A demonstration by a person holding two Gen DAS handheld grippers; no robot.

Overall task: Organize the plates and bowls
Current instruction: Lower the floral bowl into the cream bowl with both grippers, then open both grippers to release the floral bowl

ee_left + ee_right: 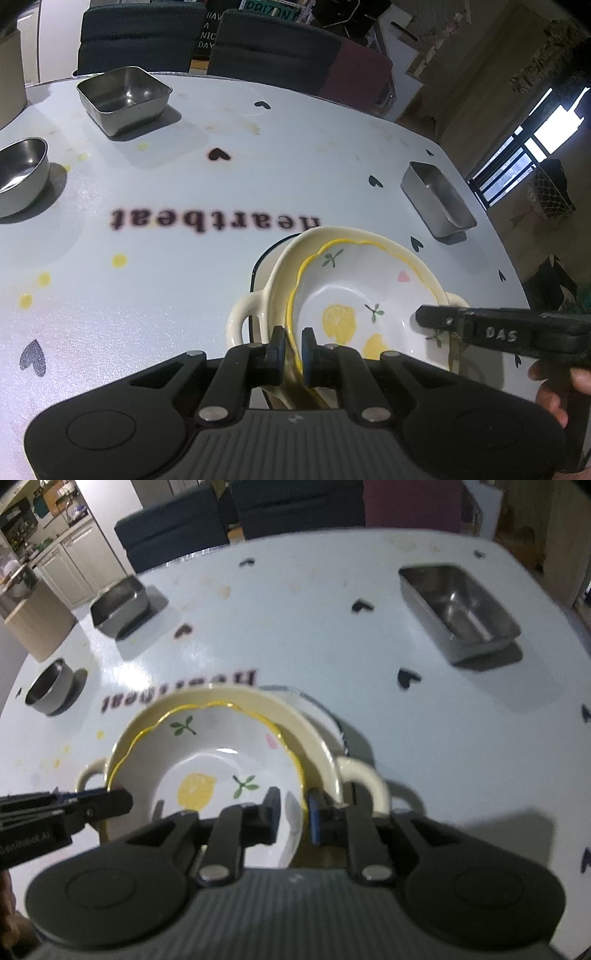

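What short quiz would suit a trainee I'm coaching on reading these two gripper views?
1. True or false: the lemon bowl sits inside the cream two-handled dish.
2. How many steel containers stand on the table?
3. The left gripper is: A) open above the table, B) closed on the lemon bowl's rim, C) holding a steel tray.

Key
1. True.
2. Three: square tin, round bowl, oblong tray.
3. B; the right gripper straddles the opposite rim.
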